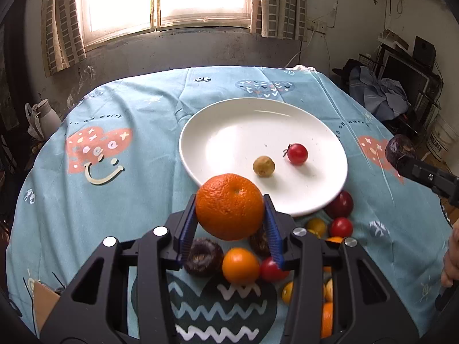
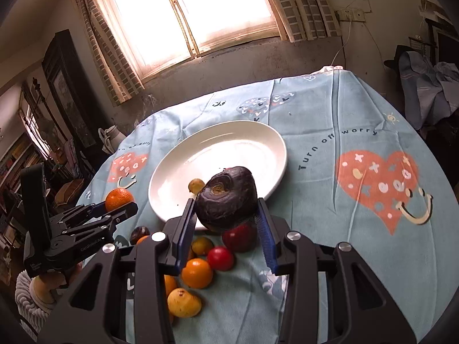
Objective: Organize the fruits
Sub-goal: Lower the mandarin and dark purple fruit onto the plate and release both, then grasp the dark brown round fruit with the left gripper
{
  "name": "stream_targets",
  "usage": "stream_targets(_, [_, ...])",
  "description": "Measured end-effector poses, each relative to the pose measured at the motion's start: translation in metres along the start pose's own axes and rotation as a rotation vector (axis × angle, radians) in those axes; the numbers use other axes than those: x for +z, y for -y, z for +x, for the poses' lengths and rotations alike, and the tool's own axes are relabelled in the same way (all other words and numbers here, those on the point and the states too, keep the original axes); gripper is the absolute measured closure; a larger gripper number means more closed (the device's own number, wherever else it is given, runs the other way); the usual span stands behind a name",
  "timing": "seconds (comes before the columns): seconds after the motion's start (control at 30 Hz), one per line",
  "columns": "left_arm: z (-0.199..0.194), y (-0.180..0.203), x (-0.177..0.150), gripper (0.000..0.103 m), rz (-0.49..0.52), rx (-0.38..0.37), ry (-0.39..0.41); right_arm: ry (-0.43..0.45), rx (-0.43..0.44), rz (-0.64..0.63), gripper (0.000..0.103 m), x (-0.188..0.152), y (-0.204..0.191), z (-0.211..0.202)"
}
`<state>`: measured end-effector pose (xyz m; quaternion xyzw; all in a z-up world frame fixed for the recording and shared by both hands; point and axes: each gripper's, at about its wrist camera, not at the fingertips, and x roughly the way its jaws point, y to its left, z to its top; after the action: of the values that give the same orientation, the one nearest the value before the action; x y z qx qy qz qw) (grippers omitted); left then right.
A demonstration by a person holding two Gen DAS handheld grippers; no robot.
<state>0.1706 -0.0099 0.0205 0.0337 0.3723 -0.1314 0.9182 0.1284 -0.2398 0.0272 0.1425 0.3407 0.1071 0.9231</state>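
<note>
**Fruit Held Over Cloth-Covered Bench**

Blue patterned cloth (image 1: 120,200) covers the bench. Left hand-held gripper (image 1: 229,209) clamps an orange (image 1: 229,206) at the white plate (image 1: 243,132) edge; right hand-held gripper (image 2: 226,212) clamps a dark purple fruit (image 2: 226,197) above loose fruits (image 2: 198,272).

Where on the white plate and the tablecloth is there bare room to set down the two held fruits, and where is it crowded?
The white plate is bare across its far and left parts; only the red cherry tomato and small tan fruit sit near its right front. The tablecloth left of the plate is bare. The fruit pile at the plate's near edge is crowded.
</note>
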Motion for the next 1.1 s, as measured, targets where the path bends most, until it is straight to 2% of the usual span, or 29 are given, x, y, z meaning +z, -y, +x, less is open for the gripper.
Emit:
stream_targets(0.1, [0.027, 0.002, 0.014, 0.059, -0.030, -0.004, -0.027, -0.045, 0.018, 0.017, 0.061, 0.004, -0.003, 0.033])
stream_targets(0.2, [0.051, 0.008, 0.015, 0.058, -0.018, 0.003, -0.058, -0.095, 0.021, 0.031, 0.061, 0.000, -0.003, 0.064])
stream_targets(0.3, [0.066, 0.012, 0.012, 0.057, -0.010, -0.003, -0.078, -0.106, 0.014, 0.030, 0.060, 0.002, -0.002, 0.081])
stream_targets(0.33, [0.068, 0.012, 0.011, 0.057, -0.002, -0.005, -0.075, -0.105, 0.002, 0.028, 0.057, 0.003, -0.002, 0.083])
stream_targets(0.37, [0.069, 0.014, 0.011, 0.055, 0.008, 0.001, -0.071, -0.098, -0.001, 0.027, 0.048, 0.004, 0.000, 0.083])
stream_targets(0.43, [0.066, 0.014, 0.011, 0.045, 0.015, 0.008, -0.057, -0.063, -0.007, 0.027, 0.039, 0.006, 0.002, 0.078])
stream_targets(0.47, [0.064, 0.013, 0.011, 0.040, 0.014, 0.011, -0.050, -0.046, -0.008, 0.029, 0.039, 0.007, 0.003, 0.075])
stream_targets(0.57, [0.055, 0.008, 0.012, 0.039, 0.001, 0.010, -0.035, -0.017, 0.022, 0.051, 0.039, 0.008, 0.005, 0.059])
stream_targets(0.63, [0.045, 0.000, 0.009, 0.033, -0.014, 0.021, -0.015, 0.002, 0.044, 0.059, 0.039, 0.008, 0.004, 0.045])
stream_targets(0.7, [0.030, -0.011, 0.004, 0.022, -0.037, 0.047, 0.014, 0.027, 0.067, 0.066, 0.039, 0.005, 0.003, 0.028])
stream_targets(0.77, [0.015, -0.023, -0.007, 0.018, -0.072, 0.070, 0.036, 0.067, 0.077, 0.081, 0.039, -0.002, 0.005, 0.009])
stream_targets(0.93, [-0.002, -0.042, -0.046, 0.017, -0.103, 0.125, 0.018, 0.126, 0.074, 0.112, 0.035, -0.030, 0.013, -0.021])
stream_targets(1.0, [-0.005, -0.045, -0.059, 0.017, -0.102, 0.153, 0.004, 0.106, 0.042, 0.144, 0.028, -0.042, 0.020, -0.023])
stream_targets(1.1, [-0.011, -0.046, -0.068, 0.017, -0.099, 0.164, 0.002, 0.072, 0.090, 0.208, 0.024, -0.047, 0.030, -0.019])
